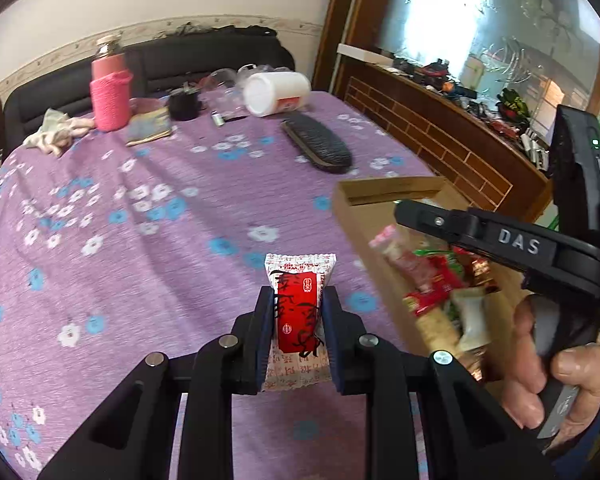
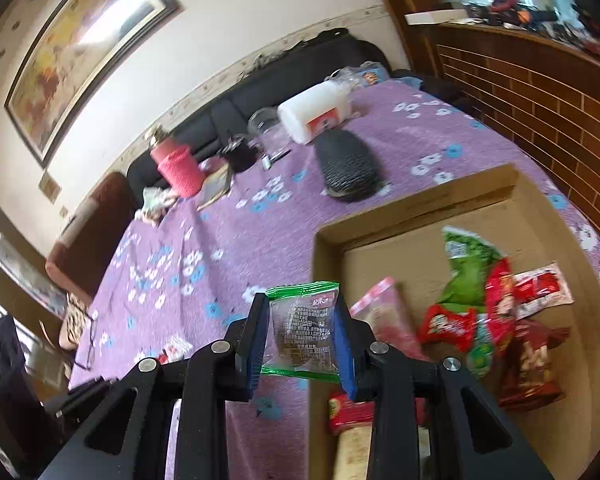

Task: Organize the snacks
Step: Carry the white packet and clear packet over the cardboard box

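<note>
My left gripper (image 1: 298, 300) is shut on a red-and-white snack packet (image 1: 298, 280), held above the purple flowered tablecloth (image 1: 140, 220). To its right stands an open cardboard box (image 1: 384, 194) with several snack packets inside. My right gripper (image 2: 302, 304) is shut on a clear green-edged snack packet (image 2: 303, 322), held above the box's left wall (image 2: 322, 280). In the box (image 2: 420, 200) lie a green packet (image 2: 466, 264), red packets (image 2: 446, 326) and a pink packet (image 2: 380, 312). A person's hand (image 1: 556, 368) holds the right gripper's handle in the left wrist view.
At the table's far side stand a pink flask (image 1: 110, 92), a white tub on its side (image 1: 276, 92), a black oval brush (image 1: 318, 146), a black cup (image 1: 184, 104) and a crumpled cloth (image 1: 56, 132). A wooden counter (image 1: 440, 120) runs along the right. A dark sofa (image 2: 284, 80) lies behind the table.
</note>
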The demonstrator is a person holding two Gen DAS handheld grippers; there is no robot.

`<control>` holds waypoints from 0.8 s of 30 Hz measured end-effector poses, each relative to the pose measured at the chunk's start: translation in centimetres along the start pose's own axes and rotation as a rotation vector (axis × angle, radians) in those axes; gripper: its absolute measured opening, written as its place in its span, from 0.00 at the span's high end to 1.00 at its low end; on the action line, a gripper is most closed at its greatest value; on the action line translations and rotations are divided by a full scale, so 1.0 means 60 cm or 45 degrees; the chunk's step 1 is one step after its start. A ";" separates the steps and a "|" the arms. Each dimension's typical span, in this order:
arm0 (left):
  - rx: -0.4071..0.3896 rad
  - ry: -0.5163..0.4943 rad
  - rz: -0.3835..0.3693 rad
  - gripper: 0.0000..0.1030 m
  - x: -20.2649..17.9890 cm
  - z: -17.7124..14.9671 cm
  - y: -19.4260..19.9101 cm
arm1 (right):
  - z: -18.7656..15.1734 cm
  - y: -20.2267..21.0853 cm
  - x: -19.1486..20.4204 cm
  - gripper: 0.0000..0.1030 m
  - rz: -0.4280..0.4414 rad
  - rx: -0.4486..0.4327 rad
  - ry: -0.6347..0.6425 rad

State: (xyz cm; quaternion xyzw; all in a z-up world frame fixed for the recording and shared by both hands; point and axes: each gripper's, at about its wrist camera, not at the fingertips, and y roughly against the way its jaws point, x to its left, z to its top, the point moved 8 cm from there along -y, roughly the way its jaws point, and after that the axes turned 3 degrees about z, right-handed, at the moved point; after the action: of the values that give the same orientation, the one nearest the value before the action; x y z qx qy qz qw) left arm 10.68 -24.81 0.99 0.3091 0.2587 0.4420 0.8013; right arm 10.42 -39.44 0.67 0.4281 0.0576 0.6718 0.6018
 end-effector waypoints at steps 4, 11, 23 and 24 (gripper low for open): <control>0.003 0.004 -0.061 0.78 -0.053 0.009 -0.004 | 0.022 0.028 -0.034 0.68 0.013 -0.053 -0.079; 0.016 -0.011 -0.158 0.78 -0.142 0.005 -0.020 | 0.054 0.075 -0.117 0.68 0.010 -0.125 -0.243; 0.041 -0.169 -0.150 0.78 -0.203 -0.054 -0.061 | 0.044 0.064 -0.167 0.68 -0.139 -0.049 -0.305; 0.035 -0.185 -0.141 0.78 -0.205 -0.055 -0.062 | 0.041 0.062 -0.171 0.68 -0.151 -0.041 -0.310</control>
State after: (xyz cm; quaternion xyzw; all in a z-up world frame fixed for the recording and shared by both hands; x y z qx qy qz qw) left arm 4.60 -36.16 -2.20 0.3366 0.2227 0.3697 0.8369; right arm 8.24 -50.31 -0.80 0.4927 -0.0015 0.5788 0.6498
